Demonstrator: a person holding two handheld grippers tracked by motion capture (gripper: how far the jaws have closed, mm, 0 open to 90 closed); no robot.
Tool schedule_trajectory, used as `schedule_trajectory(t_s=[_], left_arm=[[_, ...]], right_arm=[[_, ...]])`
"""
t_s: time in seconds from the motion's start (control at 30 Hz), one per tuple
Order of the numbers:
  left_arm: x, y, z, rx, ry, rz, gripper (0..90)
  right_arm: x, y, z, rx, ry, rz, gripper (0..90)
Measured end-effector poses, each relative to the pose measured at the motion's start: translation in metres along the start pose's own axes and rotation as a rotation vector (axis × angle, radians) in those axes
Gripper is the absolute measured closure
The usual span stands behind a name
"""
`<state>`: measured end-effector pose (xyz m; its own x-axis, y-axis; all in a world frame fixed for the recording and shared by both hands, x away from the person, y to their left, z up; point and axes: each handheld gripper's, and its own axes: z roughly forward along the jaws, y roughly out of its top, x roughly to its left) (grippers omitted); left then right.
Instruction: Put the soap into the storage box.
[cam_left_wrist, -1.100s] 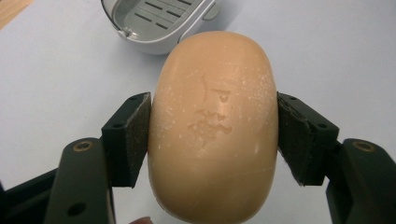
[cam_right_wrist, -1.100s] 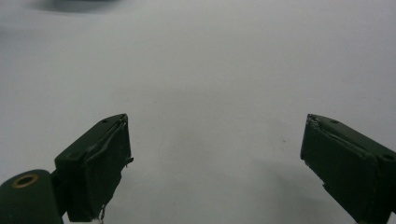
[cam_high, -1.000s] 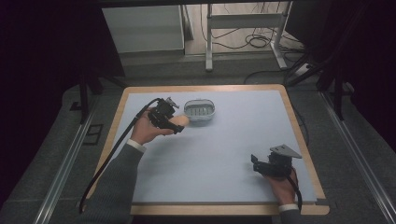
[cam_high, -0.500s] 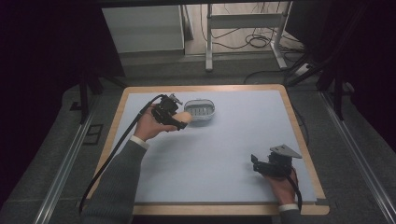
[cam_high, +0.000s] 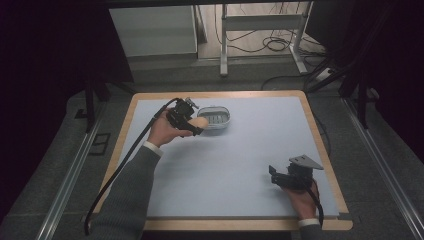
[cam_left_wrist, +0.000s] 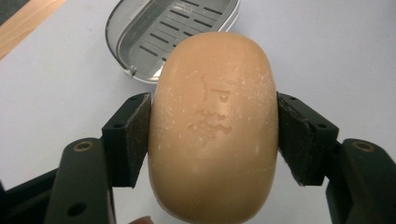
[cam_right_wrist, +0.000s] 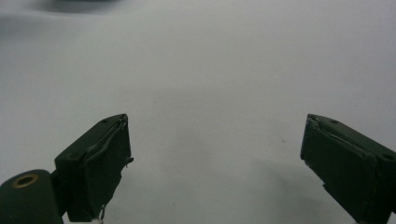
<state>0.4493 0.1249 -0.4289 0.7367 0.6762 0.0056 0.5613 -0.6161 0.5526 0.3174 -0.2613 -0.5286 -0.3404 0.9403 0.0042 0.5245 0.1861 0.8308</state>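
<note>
soap in the claw, dish waiting

the left claw (cam_left_wrist: 212, 135) is squeezing a bar of soap (cam_left_wrist: 215, 126) between its two black pads, one pad on each long side of the bar. in the left gripper view the soap is sitting in the middle of the frame, and the metal soap dish (cam_left_wrist: 140, 42) is lying at the upper left, just past the far end of the soap. the dish is empty and it is showing slots in its floor.

in the high view the left claw (cam_high: 196, 125) is sitting in the upper middle of the frame, with the soap right beside the dish (cam_high: 220, 125) on the pale blue counter (cam_high: 240, 165). i cannot tell if the soap is touching the dish rim.

the right claw (cam_right_wrist: 215, 154) is wide open and holding nothing. it is resting low over the bare counter, at the lower right of the high view.

the soap is looking hard and smooth, with small white specks on top. it is probably slippery and not very heavy. holding it across the narrow middle, as the pads are doing now, seems best, since the round ends could slide out.
</note>
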Motion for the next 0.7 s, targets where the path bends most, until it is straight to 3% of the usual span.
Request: schedule_trajectory(t_s=[0.7], left_arm=[[0.006, 0.023, 0.025, 0.020, -0.011, 0.020, 32.4]], right_arm=[[0.000, 0.000, 0.000, 0.001, 0.001, 0.004, 8.6]])
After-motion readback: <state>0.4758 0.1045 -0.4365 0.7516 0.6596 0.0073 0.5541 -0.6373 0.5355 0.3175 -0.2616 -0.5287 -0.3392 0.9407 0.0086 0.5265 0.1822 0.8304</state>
